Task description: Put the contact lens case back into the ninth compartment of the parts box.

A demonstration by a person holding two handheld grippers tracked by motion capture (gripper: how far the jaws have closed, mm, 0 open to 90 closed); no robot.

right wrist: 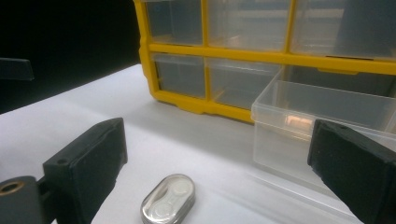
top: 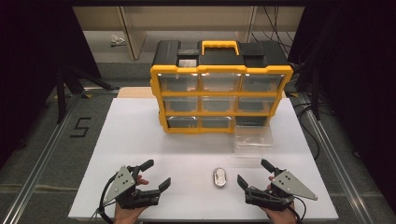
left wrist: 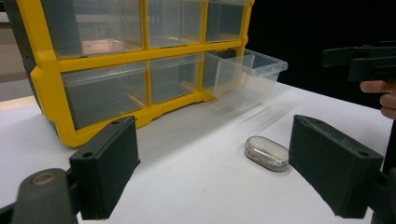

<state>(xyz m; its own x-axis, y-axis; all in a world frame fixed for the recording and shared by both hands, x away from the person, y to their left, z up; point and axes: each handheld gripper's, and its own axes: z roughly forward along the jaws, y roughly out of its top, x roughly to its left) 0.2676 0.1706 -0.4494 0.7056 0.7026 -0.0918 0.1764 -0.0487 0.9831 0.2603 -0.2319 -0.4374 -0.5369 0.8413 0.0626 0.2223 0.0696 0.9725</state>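
Both grippers rest low at the near edge of the surface [top: 140, 121], jaws wide and empty — left gripper [top: 154, 175] and right gripper [top: 254, 171] flank the small metal case [top: 219, 178], which lies flat between them. Beyond it, a clear drawer [top: 253, 137] sits pulled out of the yellow organizer [top: 222, 93]. The case looks smooth and rounded — a shallow or off-centre pinch could squirt it away.
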